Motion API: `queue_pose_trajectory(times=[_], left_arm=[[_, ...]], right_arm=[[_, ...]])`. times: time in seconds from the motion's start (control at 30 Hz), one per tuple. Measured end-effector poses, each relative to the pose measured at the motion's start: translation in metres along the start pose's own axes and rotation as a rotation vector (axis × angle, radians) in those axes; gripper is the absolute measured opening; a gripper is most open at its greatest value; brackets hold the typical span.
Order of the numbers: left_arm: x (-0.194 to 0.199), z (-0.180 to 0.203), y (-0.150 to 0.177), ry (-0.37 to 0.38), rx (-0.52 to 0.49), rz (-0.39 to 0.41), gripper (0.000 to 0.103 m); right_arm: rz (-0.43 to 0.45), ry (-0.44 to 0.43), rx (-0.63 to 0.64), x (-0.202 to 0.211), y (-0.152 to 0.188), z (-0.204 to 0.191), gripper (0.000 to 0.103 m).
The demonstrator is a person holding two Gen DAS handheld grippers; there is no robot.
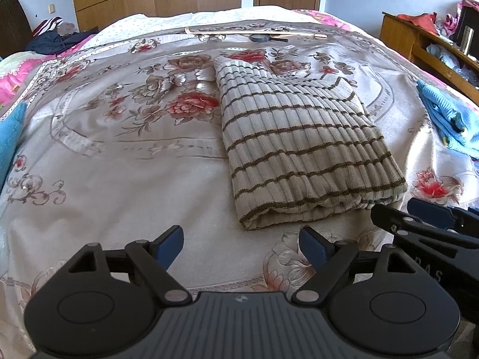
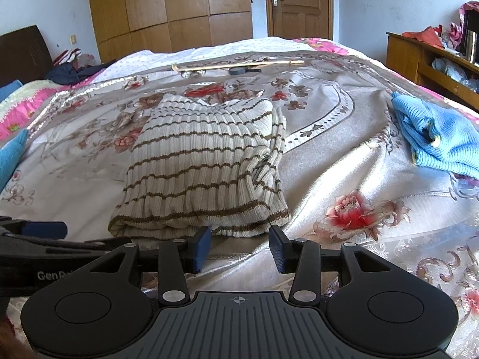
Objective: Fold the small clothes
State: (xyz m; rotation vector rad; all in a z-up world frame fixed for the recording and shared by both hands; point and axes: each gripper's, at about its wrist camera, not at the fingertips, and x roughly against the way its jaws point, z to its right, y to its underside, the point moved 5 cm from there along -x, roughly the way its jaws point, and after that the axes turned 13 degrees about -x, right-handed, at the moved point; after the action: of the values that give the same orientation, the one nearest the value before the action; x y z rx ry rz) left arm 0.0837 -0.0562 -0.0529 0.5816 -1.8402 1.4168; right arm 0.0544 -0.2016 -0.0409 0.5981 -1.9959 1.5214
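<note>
A cream ribbed sweater with brown stripes [image 1: 299, 143] [image 2: 203, 167] lies folded into a thick rectangle on the flowered bedspread [image 1: 125, 179]. My left gripper [image 1: 241, 246] hangs open just short of the sweater's near left corner, nothing between its blue pads. My right gripper [image 2: 239, 248] stands open at the sweater's near hem, its pads a little apart from the cloth and empty. In the left wrist view the right gripper's fingers [image 1: 431, 209] show at the far right edge; in the right wrist view the left gripper's fingers [image 2: 45, 230] show at the left edge.
A blue garment [image 1: 452, 119] [image 2: 440, 137] lies crumpled on the bed's right side. Another blue cloth [image 1: 9, 137] [image 2: 12, 152] sits at the left edge. A thin wooden stick [image 1: 254, 31] and a small dark object lie at the far end. A wooden shelf [image 2: 434, 59] stands right.
</note>
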Motion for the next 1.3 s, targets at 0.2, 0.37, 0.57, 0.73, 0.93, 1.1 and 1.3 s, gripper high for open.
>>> queue_pose_trajectory(times=[0.2,0.37,0.57,0.73,0.93,1.1,1.3], left_arm=[[-0.0012,-0.0003,0.0008,-0.001,0.000,-0.009,0.094],[-0.0012,0.0010,0.0018,-0.011,-0.013,-0.017,0.094],[-0.0012,0.0011,0.0039,-0.025,-0.019,-0.025,0.094],[-0.0009,0.0012,0.0051,-0.032,-0.019,-0.027,0.094],[-0.0014,0.0023,0.0058,-0.043,-0.020,-0.029,0.094],[-0.0020,0.0025,0.0064,-0.051,-0.021,-0.036,0.094],[-0.0019,0.0038,0.0068,-0.069,-0.026,-0.043,0.094]], right_arm=[[-0.016,-0.017,-0.012,0.0051,0.0031,-0.0001,0.042],[-0.024,-0.010,-0.006,0.0058,0.0052,-0.0014,0.042],[-0.025,0.002,0.010,0.0055,0.0070,-0.0033,0.042],[-0.026,0.008,0.014,0.0045,0.0077,-0.0038,0.042],[-0.033,0.017,0.015,0.0034,0.0082,-0.0032,0.042],[-0.040,0.021,0.013,0.0024,0.0089,-0.0030,0.042],[-0.049,0.025,0.012,0.0015,0.0095,-0.0026,0.042]])
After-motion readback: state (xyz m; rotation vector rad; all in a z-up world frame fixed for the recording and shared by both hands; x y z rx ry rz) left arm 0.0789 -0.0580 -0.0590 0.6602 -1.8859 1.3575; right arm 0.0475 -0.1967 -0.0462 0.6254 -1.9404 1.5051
